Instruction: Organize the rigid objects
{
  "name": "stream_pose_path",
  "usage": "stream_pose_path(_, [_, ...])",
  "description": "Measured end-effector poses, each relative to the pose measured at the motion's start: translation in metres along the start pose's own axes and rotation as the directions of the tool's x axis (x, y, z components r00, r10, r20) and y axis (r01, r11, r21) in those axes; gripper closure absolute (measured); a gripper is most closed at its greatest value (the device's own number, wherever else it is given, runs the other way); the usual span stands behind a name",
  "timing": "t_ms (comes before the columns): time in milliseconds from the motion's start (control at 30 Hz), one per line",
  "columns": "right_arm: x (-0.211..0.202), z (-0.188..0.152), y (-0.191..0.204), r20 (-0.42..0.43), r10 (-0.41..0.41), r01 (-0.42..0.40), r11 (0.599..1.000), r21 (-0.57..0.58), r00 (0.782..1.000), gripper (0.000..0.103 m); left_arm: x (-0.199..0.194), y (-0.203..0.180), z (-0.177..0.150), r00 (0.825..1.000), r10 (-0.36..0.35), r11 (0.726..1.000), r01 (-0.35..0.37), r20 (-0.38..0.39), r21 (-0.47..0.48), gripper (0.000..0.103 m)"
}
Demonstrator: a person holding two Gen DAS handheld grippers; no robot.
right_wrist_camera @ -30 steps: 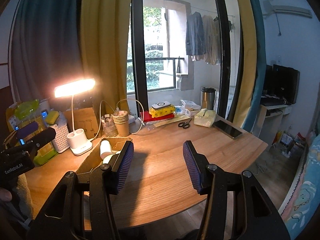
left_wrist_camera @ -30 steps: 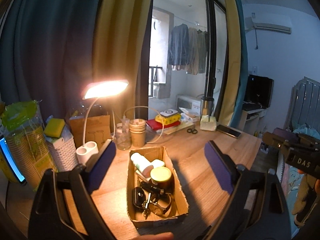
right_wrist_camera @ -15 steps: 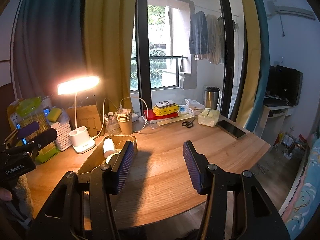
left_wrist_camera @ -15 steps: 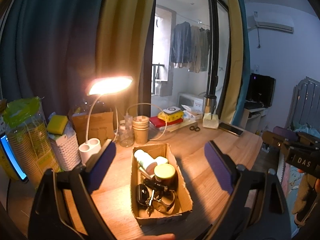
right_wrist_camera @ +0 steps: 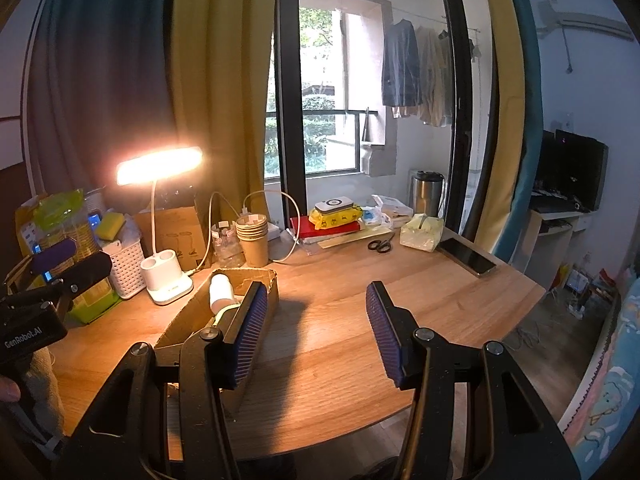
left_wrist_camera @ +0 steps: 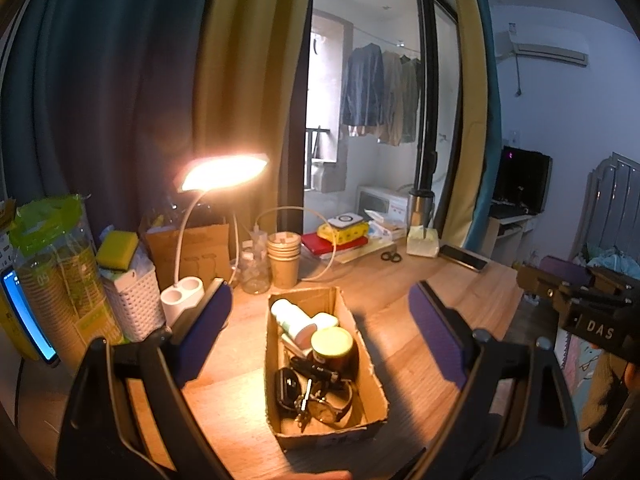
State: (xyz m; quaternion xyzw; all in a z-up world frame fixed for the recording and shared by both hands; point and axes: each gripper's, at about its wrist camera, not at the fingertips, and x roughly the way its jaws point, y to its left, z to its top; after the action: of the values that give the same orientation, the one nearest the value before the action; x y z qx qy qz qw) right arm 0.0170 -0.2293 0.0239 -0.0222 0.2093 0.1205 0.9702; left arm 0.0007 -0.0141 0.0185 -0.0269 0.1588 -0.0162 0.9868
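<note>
Both the left tool [left_wrist_camera: 320, 320] and right tool [right_wrist_camera: 316, 320] hang spread apart and empty. Jar [left_wrist_camera: 332, 345], bottle [left_wrist_camera: 290, 318] and keys [left_wrist_camera: 306, 394] lie in the cardboard box [left_wrist_camera: 376, 376] below the left tool; sorting could be starting or done.

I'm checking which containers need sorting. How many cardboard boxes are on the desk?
2. One open cardboard box lies mid-desk, holding small items; a taller brown box stands behind the lamp base. Others may hide behind clutter.

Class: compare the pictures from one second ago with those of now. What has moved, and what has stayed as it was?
Only the viewpoints drift slightly. The left gripper and right gripper remain open and empty; nothing was grasped or released. The cardboard box and its contents lie unchanged on the desk.
</note>
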Motion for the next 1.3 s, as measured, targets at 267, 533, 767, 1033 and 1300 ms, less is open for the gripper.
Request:
stream_pose_path(267, [0.0002,-0.0004,-0.0003,-0.001,-0.001,0.001,1.0,0.0,1.0,0.049,0.0006,0.0007,-0.0001,1.0,-0.004,1.0,0.004,-0.002,0.006,0.012])
stream_pose_path(533, [0.0005,-0.0002,-0.0003,-0.002,-0.001,0.001,1.0,0.0,1.0,0.049,0.0004,-0.0009,-0.0006,1.0,-0.007,1.0,0.007,-0.005,0.007,0.012])
stream_pose_path(767, [0.0004,-0.0002,-0.0002,-0.002,-0.001,0.001,1.0,0.0,1.0,0.049,0.0004,-0.0017,-0.0007,1.0,-0.008,1.0,0.008,-0.005,0.005,0.012])
stream_pose_path(1033, [0.0018,-0.0012,0.0007,-0.008,-0.003,0.003,1.0,-0.003,1.0,0.049,0.001,-0.0022,-0.0008,1.0,-0.012,1.0,0.012,-0.006,0.002,0.012])
stream_pose_path(1300, [0.0081,-0.0064,0.0017,-0.023,0.005,-0.005,1.0,-0.009,1.0,0.049,0.0053,-0.0015,-0.0038,1.0,-0.002,1.0,0.002,-0.016,-0.007,0.012])
